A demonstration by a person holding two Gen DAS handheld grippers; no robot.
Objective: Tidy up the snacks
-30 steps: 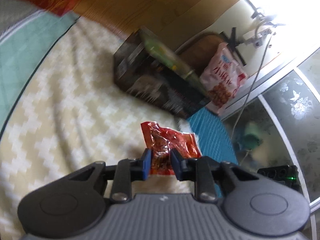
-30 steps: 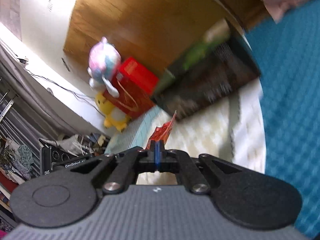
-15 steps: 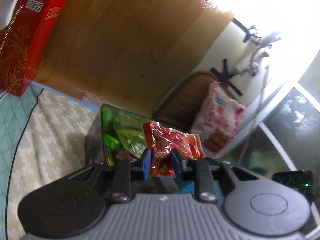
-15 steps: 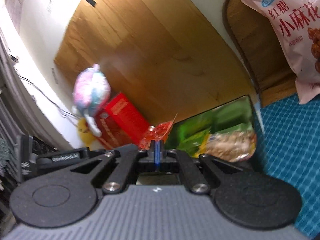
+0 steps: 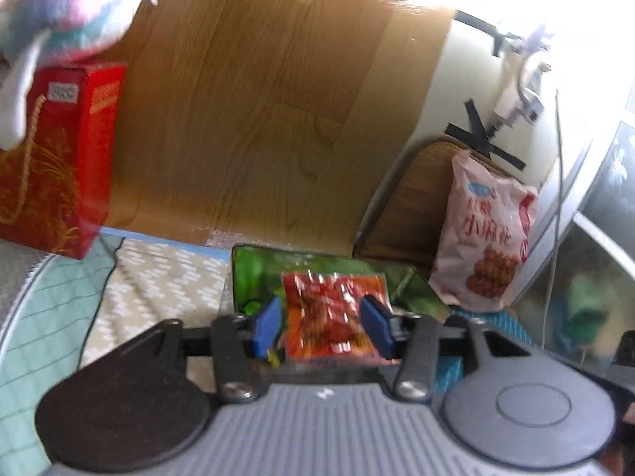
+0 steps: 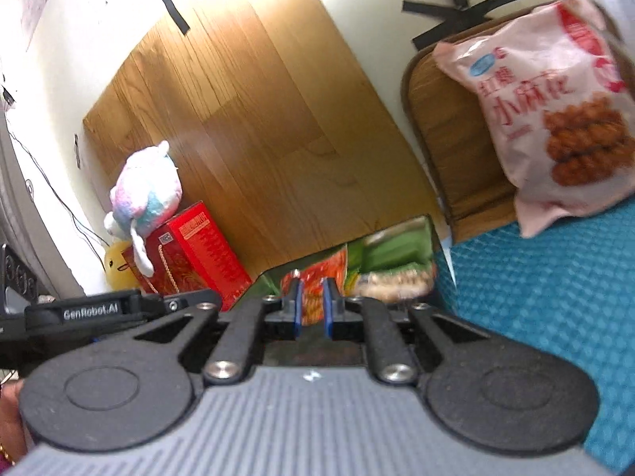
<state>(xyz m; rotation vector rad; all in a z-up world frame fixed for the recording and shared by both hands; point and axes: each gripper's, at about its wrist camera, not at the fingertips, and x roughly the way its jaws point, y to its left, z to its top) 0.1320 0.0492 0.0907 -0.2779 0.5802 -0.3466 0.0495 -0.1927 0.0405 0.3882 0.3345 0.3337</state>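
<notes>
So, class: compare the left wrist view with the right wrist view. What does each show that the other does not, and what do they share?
Only the left wrist view shows the left gripper, its jaws just opened with the red snack packet loose between them, and the patterned blanket.

Only the right wrist view shows the right gripper, its jaws just parted, the yellow plush and the teal cover.

Both show the box of snacks, the pink snack bag, the red gift box and the pastel plush.

1 red packet (image 5: 333, 313), 1 pink bag (image 5: 486, 238), 2 plush toys (image 6: 145, 194).
</notes>
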